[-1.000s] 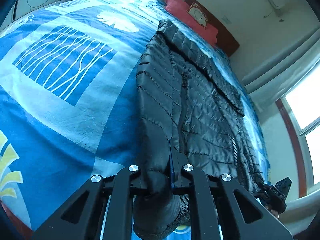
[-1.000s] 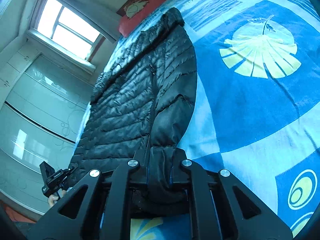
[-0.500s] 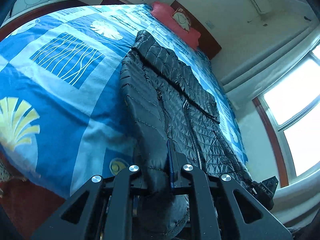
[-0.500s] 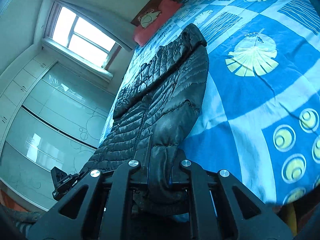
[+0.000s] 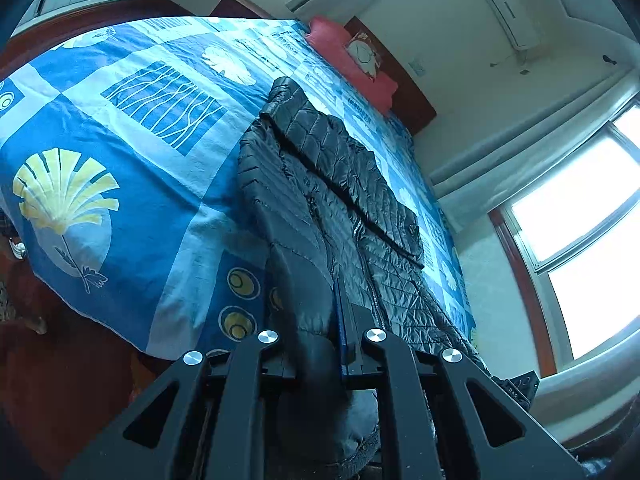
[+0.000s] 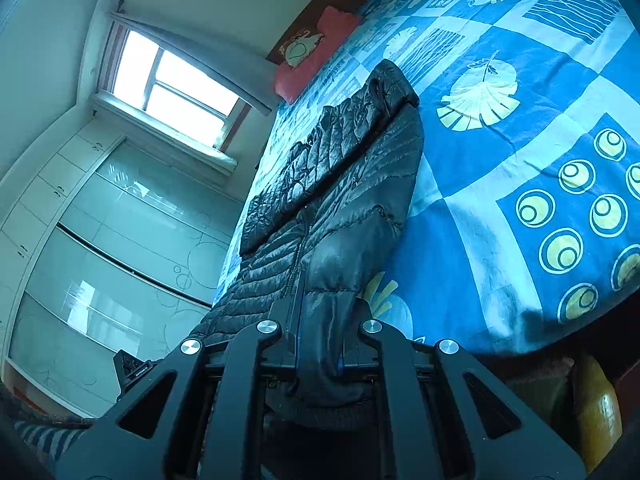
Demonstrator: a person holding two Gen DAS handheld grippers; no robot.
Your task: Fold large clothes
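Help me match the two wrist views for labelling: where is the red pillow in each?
Left wrist: red pillow sits upper centre, beyond the black jacket.
Right wrist: the pillow is upper centre, left of the jacket's far end.
Shared landmark: the window.

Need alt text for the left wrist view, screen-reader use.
The left gripper is shut on the near end of a black puffer jacket, which stretches away across a blue patterned bedspread. A red pillow lies at the headboard, with a bright window at right.
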